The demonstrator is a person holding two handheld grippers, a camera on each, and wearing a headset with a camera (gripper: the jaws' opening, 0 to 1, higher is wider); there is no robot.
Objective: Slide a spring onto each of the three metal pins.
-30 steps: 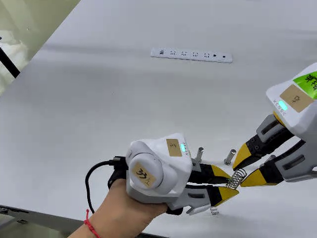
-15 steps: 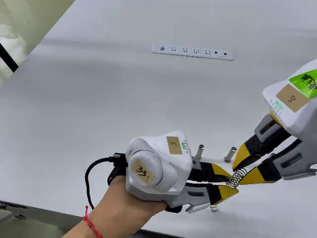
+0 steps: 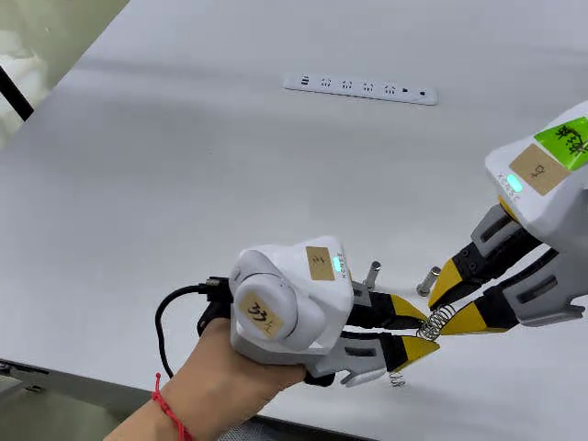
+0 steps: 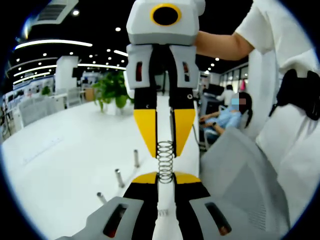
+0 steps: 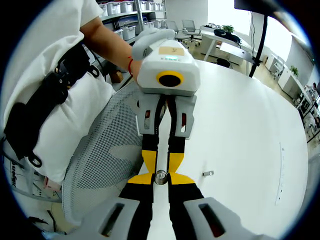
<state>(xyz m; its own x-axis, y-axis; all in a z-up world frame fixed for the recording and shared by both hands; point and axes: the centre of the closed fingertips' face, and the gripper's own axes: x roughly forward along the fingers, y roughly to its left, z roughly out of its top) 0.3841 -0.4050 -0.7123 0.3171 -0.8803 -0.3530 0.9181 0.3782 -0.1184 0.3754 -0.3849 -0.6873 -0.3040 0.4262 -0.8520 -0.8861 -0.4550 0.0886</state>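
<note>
A small wire spring (image 3: 438,322) hangs in the air between the two grippers, which meet tip to tip. My left gripper (image 3: 428,332), held in a hand at the bottom, has its yellow tips closed on the spring's near end (image 4: 165,172). My right gripper (image 3: 438,317) comes in from the right and closes on the other end, seen end-on as a ring (image 5: 160,177). Two metal pins (image 3: 372,273) (image 3: 428,280) stand on the table just behind the jaws. The left gripper view has three pins in a row (image 4: 136,158) (image 4: 119,177) (image 4: 101,198).
Another spring (image 3: 397,378) lies on the white table (image 3: 230,184) below the left jaws, near the front edge. A white power strip (image 3: 360,88) lies far back. A grey mesh chair (image 5: 95,170) and a person in white stand beside the table.
Both grippers stay tip to tip with the spring between them. The picture has shifted slightly with the head camera.
</note>
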